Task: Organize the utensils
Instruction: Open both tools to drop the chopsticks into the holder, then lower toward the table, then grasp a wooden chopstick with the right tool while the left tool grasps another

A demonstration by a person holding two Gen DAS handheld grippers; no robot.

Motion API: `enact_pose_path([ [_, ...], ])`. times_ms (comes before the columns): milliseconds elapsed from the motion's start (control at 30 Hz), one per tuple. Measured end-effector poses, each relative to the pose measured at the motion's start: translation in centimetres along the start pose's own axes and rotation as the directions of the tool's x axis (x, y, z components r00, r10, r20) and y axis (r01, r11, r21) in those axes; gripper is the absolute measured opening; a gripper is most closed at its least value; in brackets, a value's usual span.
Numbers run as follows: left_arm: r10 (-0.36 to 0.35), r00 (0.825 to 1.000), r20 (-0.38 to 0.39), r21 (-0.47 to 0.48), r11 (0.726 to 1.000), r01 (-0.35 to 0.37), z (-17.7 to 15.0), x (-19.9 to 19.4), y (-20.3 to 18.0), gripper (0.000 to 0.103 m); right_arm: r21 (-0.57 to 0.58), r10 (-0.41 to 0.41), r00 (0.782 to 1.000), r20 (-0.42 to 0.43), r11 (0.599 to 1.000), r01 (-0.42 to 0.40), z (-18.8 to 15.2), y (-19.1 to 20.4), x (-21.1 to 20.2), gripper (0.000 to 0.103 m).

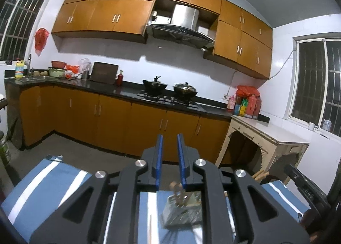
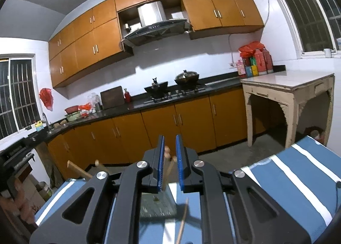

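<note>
Two fisheye views are looking forward along hand-held grippers into a kitchen. Orange-brown cabinets [image 1: 119, 109] are running along the far wall under a dark countertop [image 1: 127, 91], where two black woks [image 1: 154, 86] are sitting side by side on a gas stove beneath a steel range hood [image 1: 181, 24]. A dark cutting board [image 1: 103, 72] is leaning against the white wall, with a red bottle [image 1: 119, 79] just beside it. A worn cream side table [image 2: 287, 92] is standing at the counter's end, near a barred window [image 1: 319, 84].

In the foreground, a surface covered in a blue cloth with white stripes [image 1: 49, 182] is lying directly beneath both tools. On it, a greyish utensil holder [image 1: 183, 207], blurred, is standing with wooden handles [image 1: 177, 188] sticking up from it.

The left gripper [image 1: 170, 150] is hovering above the holder, its blue-lined jaws standing slightly apart with nothing between them. The right gripper [image 2: 170, 148] is also hanging over the holder [image 2: 157, 203]; its jaws are parted a little, and wooden handle tips [image 2: 167, 154] are showing in the gap, though the pads are not pressing on them. A thin wooden stick [image 2: 183, 220] is lying slanted on the cloth near the holder.
</note>
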State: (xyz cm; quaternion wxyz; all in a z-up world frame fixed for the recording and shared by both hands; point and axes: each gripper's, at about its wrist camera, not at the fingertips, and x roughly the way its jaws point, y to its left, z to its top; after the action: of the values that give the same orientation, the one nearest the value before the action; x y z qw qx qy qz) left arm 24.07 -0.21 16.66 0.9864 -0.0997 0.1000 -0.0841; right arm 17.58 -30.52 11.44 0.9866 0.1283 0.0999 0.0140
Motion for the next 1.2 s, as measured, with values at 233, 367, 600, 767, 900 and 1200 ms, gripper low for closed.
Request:
enact_pose_path([
  [233, 0.067, 0.995, -0.074, 0.013, 0.998, -0.066, -4.4, -3.2, 3.4, 0.017, 0.002, -0.040, 0.989, -0.144, 0.999, 0.041, -4.9, -1.4, -0.4, 0.019],
  [367, 0.113, 0.981, -0.158, 0.034, 0.993, -0.109, -8.3, -3.2, 5.3, 0.017, -0.006, -0.057, 0.968, -0.244, 0.998, 0.058, -8.4, -1.8, 0.5, 0.019],
  [600, 0.132, 0.938, -0.321, 0.073, 0.991, -0.114, -14.3, -1.5, 6.7, 0.024, 0.003, -0.024, 0.892, -0.451, 1.000, 0.029, -14.4, -1.3, 2.7, 0.019],
  [767, 0.105, 0.909, -0.403, 0.089, 0.993, -0.075, -17.3, -0.5, 6.1, 0.028, -0.017, -0.006, 0.832, -0.554, 1.000, -0.004, -17.5, 0.4, 4.3, 0.022],
  [900, 0.098, 0.895, -0.434, 0.105, 0.993, -0.058, -18.3, -0.1, 5.3, 0.032, -0.039, -0.017, 0.810, -0.586, 0.999, -0.008, -18.7, 1.0, 5.0, 0.030],
  [1200, 0.098, 0.868, -0.488, 0.118, 0.992, -0.045, -19.8, 0.9, 4.6, 0.034, -0.172, -0.116, 0.788, -0.605, 0.985, 0.013, -20.5, 2.0, 5.8, 0.026],
])
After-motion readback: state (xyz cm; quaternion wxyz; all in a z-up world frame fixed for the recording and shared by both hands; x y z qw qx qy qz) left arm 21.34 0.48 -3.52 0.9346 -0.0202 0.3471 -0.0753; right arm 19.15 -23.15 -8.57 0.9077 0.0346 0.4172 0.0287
